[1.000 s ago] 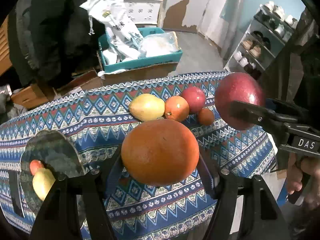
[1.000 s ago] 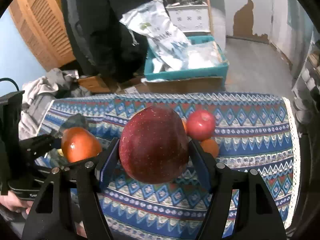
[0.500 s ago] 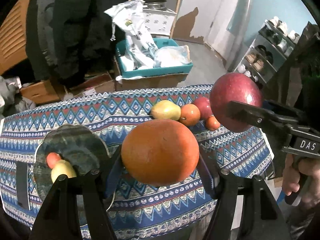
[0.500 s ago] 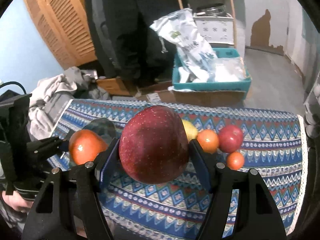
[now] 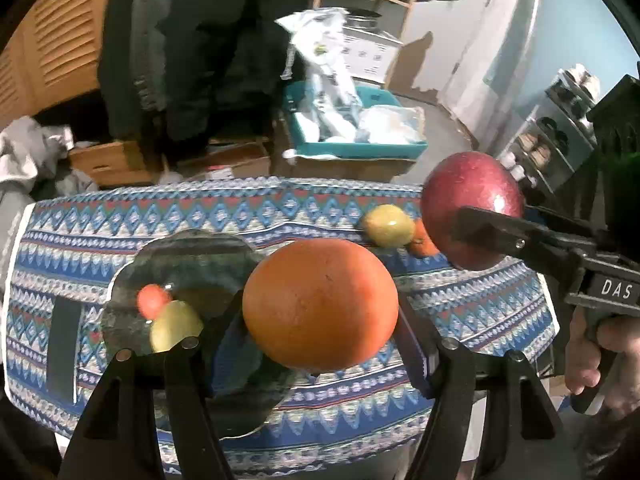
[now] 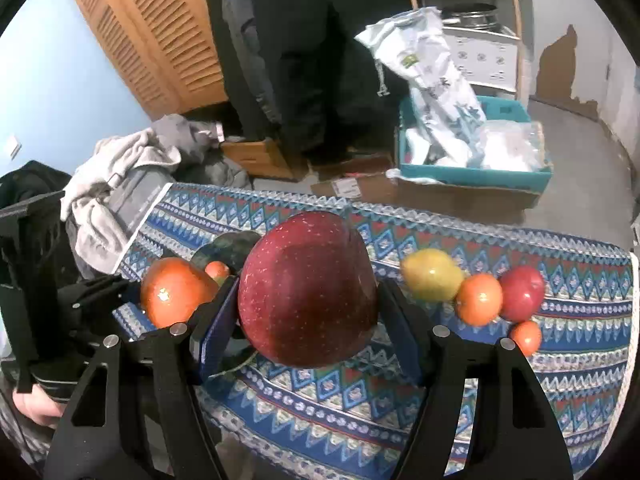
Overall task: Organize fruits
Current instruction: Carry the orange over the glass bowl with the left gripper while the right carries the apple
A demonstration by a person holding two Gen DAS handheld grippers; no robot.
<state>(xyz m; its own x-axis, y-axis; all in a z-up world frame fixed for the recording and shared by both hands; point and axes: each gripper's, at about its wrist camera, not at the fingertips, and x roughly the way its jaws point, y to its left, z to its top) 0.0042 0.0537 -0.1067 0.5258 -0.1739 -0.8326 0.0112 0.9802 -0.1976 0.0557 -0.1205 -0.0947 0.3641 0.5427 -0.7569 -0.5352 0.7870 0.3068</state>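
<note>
Between the fingers of my left tool (image 5: 320,344), in the left wrist view, sits a big round orange (image 5: 320,304), clamped on both sides and carried above the near edge of the patterned blue cloth worktop (image 5: 280,208). It is nearly a ball, so I see no long axis or pointing end. Left of it lies the dark glass plate (image 5: 192,256), already holding a small red fruit (image 5: 154,300) and a yellow-green one (image 5: 176,326).

Over in the right wrist view, my right tool (image 6: 308,336) grips a dark red apple (image 6: 308,288), its taller axis roughly upright, tilted slightly; no stem is visible. Four fruits are left in a cluster at the right: a yellow pear (image 6: 432,276), an orange fruit (image 6: 478,299), a red apple (image 6: 522,293) and a small orange one (image 6: 526,337). By my reckoning, two are done, two in transit, four remaining.
</note>
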